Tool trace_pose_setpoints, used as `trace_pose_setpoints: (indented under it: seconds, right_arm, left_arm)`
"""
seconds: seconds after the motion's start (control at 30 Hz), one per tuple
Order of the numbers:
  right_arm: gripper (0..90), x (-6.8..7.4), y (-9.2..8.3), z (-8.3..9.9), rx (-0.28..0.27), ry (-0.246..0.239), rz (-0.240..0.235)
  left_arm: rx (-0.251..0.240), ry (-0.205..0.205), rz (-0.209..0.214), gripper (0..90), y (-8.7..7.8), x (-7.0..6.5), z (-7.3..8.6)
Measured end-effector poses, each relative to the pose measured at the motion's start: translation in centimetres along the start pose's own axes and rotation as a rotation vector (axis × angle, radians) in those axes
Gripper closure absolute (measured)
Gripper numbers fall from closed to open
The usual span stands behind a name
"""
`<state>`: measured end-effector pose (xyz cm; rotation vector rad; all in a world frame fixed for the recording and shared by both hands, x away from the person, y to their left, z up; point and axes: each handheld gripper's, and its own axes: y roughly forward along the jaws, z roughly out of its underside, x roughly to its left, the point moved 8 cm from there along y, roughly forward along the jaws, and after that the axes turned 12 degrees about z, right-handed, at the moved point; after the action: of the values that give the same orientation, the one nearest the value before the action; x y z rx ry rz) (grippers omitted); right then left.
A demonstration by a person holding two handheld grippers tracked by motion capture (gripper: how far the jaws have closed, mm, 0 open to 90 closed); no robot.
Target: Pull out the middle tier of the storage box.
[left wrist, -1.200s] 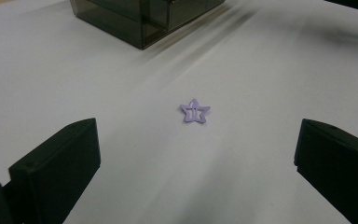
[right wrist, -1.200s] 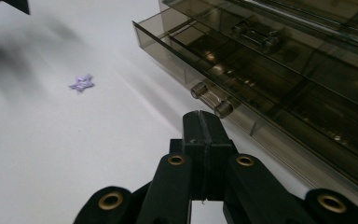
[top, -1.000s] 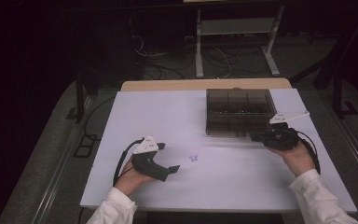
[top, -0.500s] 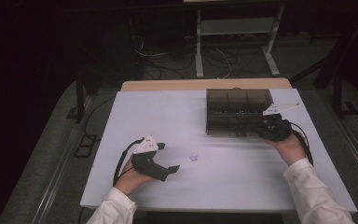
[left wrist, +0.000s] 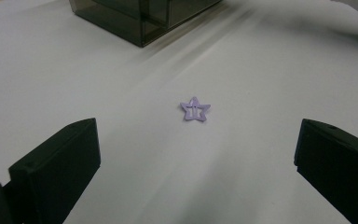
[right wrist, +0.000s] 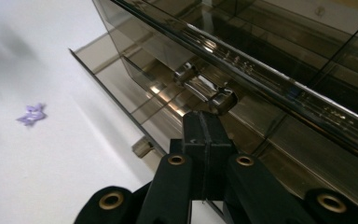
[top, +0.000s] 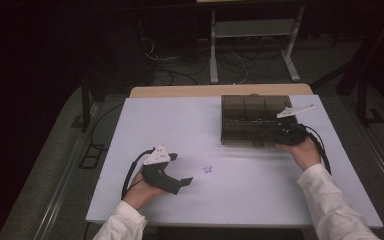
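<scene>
Writing is nowhere legible. Right tongs [right wrist: 205,123], jaws pressed together with nothing between, have slid forward to the smoky plastic box's [top: 252,107] front latch [right wrist: 200,86], seen close in the right gripper view. Left tongs [left wrist: 196,154] stay put, jaws wide, facing the purple star clip [left wrist: 195,110] lying mid-desk [top: 180,125]
</scene>
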<state>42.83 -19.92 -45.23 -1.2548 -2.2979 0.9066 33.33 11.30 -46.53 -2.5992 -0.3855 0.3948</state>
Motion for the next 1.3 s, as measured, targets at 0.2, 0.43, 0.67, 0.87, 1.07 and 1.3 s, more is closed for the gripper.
trace_pose_setpoints:
  seconds: [0.2,0.43,0.67,0.87,1.07,1.3]
  right_arm:
    - [89.4,-0.2,0.7,0.3,0.024,0.0,0.005]
    - [89.4,-0.3,1.3,0.5,0.047,-0.001,0.014]
    - [89.4,-0.4,1.7,0.6,0.062,-0.003,0.022]
    - [89.4,-0.3,1.9,0.7,0.07,-0.006,0.021]
    - [89.4,-0.4,1.9,0.7,0.071,-0.007,0.022]
    - [89.4,-0.4,1.7,0.9,0.078,-0.008,0.022]
  left_arm:
    - [-0.001,0.0,0.003,0.0,0.0,0.0,0.0]
    - [0.002,0.0,0.004,0.0,0.0,0.0,0.0]
    - [0.004,0.001,0.004,0.0,0.0,0.0,0.1]
    - [0.003,0.001,0.006,0.0,0.0,0.0,0.0]
    - [0.002,0.001,0.007,0.0,0.0,-0.1,0.0]
    - [0.0,0.001,0.008,0.0,0.0,-0.1,0.0]
